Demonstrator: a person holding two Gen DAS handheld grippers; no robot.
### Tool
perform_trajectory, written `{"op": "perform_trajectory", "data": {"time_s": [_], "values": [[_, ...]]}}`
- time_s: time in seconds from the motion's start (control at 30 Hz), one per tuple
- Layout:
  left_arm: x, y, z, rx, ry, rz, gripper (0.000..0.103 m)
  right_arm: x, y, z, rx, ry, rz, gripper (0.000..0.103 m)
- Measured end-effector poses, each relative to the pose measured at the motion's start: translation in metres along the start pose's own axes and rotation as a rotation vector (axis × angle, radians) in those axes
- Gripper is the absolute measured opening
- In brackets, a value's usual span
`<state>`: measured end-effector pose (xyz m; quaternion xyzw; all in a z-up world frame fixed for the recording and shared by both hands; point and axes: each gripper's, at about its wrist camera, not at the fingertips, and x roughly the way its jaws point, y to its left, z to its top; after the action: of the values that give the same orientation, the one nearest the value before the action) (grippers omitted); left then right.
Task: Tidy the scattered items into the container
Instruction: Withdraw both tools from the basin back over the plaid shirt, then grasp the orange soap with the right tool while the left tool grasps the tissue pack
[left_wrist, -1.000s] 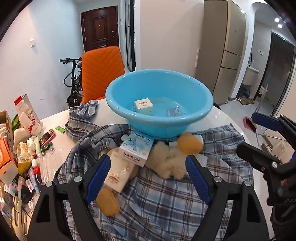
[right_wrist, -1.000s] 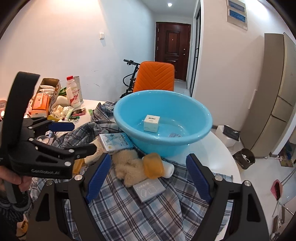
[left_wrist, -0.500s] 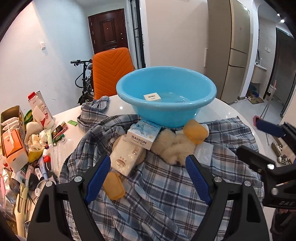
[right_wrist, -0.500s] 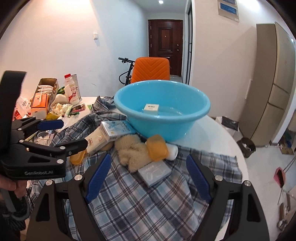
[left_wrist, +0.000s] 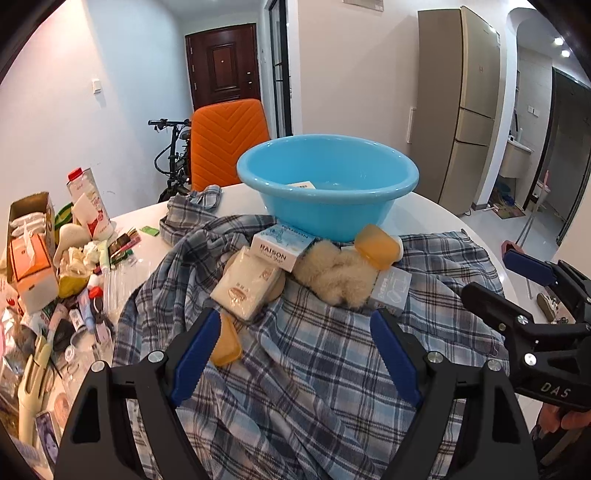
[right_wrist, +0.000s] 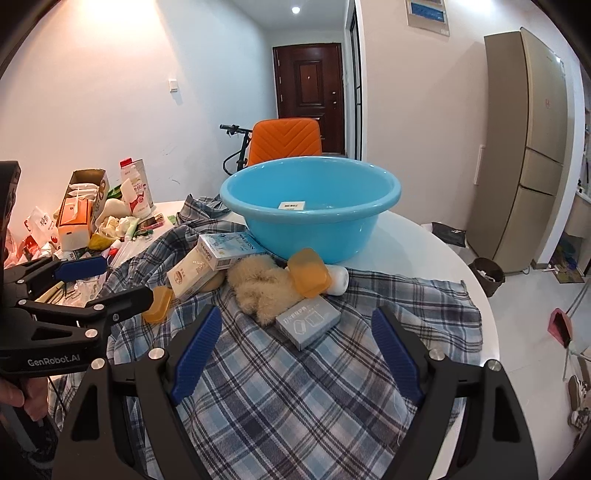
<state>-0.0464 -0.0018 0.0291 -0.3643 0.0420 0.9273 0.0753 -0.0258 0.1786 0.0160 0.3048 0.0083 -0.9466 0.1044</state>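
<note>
A blue basin (left_wrist: 328, 206) (right_wrist: 310, 218) stands on the round white table with a small white box (left_wrist: 300, 184) (right_wrist: 291, 205) inside. In front of it, on a plaid shirt (left_wrist: 314, 369) (right_wrist: 295, 387), lie a RAISON box (left_wrist: 280, 248) (right_wrist: 229, 248), a cream packet (left_wrist: 245, 286) (right_wrist: 190, 273), a beige fluffy item (left_wrist: 332, 275) (right_wrist: 258, 288), two amber soap-like cases (left_wrist: 376, 245) (left_wrist: 226, 341), a grey box (left_wrist: 391, 290) (right_wrist: 307, 320) and a white roll (right_wrist: 338, 280). My left gripper (left_wrist: 295, 349) and right gripper (right_wrist: 297, 349) are open and empty, held back above the shirt.
A heap of clutter, with a milk carton (left_wrist: 90, 208) (right_wrist: 136, 190) and an orange box (left_wrist: 31, 264), fills the table's left side. An orange chair (left_wrist: 227, 142) stands behind the table. The table edge (right_wrist: 476, 295) drops off at right.
Both grippers have pulled back and lower, away from the basin and the pile. Both stay open and empty. The items have not moved.
</note>
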Motion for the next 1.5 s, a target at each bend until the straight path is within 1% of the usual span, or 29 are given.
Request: {"op": "perform_trajectory", "data": {"time_s": [0.2, 0.37, 0.67, 0.8, 0.9, 0.97, 1.07, 1.13, 1.2, 1.3, 1.43, 1.5], "values": [[0.0, 0.004, -0.014, -0.027, -0.008, 0.013, 0.086, -0.006, 0.006, -0.013, -0.011, -0.017, -0.027, 0.082], [0.009, 0.008, -0.02, -0.033, 0.025, 0.018, 0.086, 0.001, 0.004, -0.016, 0.006, 0.008, -0.011, 0.083], [0.023, 0.011, -0.016, -0.035, 0.054, 0.03, 0.086, 0.013, 0.0, -0.013, -0.014, 0.021, -0.011, 0.083], [0.035, 0.016, -0.011, -0.042, 0.097, 0.005, 0.086, 0.024, -0.001, -0.011, -0.026, 0.042, 0.009, 0.083], [0.045, 0.021, -0.005, -0.04, 0.123, 0.004, 0.086, 0.035, -0.003, -0.009, -0.039, 0.072, 0.024, 0.083], [0.055, 0.026, -0.001, -0.042, 0.146, 0.008, 0.086, 0.045, -0.002, -0.005, -0.09, 0.103, 0.027, 0.083], [0.072, 0.034, 0.007, -0.05, 0.175, 0.005, 0.086, 0.056, -0.001, -0.001, -0.168, 0.113, 0.007, 0.083], [0.081, 0.038, 0.012, -0.043, 0.182, 0.02, 0.086, 0.064, -0.003, 0.003, -0.196, 0.129, 0.013, 0.083], [0.092, 0.041, 0.016, -0.033, 0.192, 0.038, 0.086, 0.074, -0.009, 0.008, -0.2, 0.142, 0.037, 0.083], [0.113, 0.047, 0.019, -0.031, 0.238, 0.031, 0.086, 0.09, -0.017, 0.014, -0.187, 0.158, 0.084, 0.083], [0.134, 0.055, 0.02, -0.041, 0.278, 0.028, 0.086, 0.11, -0.022, 0.018, -0.205, 0.163, 0.085, 0.083], [0.142, 0.058, 0.022, -0.032, 0.292, 0.039, 0.086, 0.121, -0.025, 0.019, -0.193, 0.18, 0.1, 0.083]]}}
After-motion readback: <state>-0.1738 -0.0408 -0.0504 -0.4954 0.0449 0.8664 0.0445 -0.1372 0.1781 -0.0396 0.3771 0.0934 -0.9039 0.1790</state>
